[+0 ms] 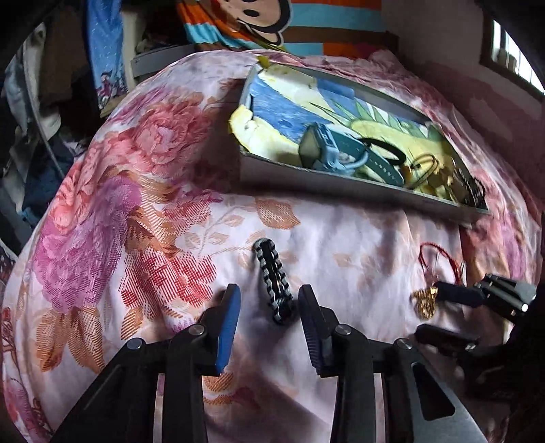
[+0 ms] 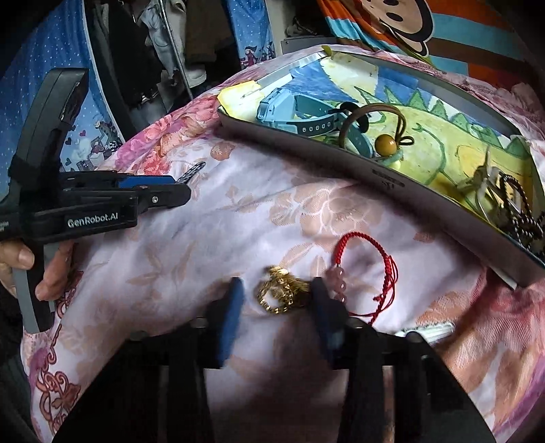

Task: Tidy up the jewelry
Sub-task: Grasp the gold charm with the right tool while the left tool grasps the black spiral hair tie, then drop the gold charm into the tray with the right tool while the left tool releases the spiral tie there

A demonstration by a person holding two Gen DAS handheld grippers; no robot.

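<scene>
A black-and-silver link bracelet (image 1: 274, 279) lies on the floral bedspread, its near end between the open fingers of my left gripper (image 1: 269, 303). A gold chain (image 2: 281, 294) lies bunched on the cloth between the open fingers of my right gripper (image 2: 277, 296); it also shows in the left wrist view (image 1: 424, 301). A red cord bracelet with pink beads (image 2: 366, 269) lies just right of the right gripper. A grey tray (image 1: 340, 185) lined with a yellow-blue cloth holds a blue watch (image 1: 332, 150), hair ties and other pieces.
The tray (image 2: 340, 163) sits on the bed beyond both grippers, tilted on the soft bedding. A striped monkey-print cushion (image 1: 272, 20) lies behind it. Clothes and a blue curtain (image 2: 51, 68) hang at the left. A window (image 1: 511, 54) is at the far right.
</scene>
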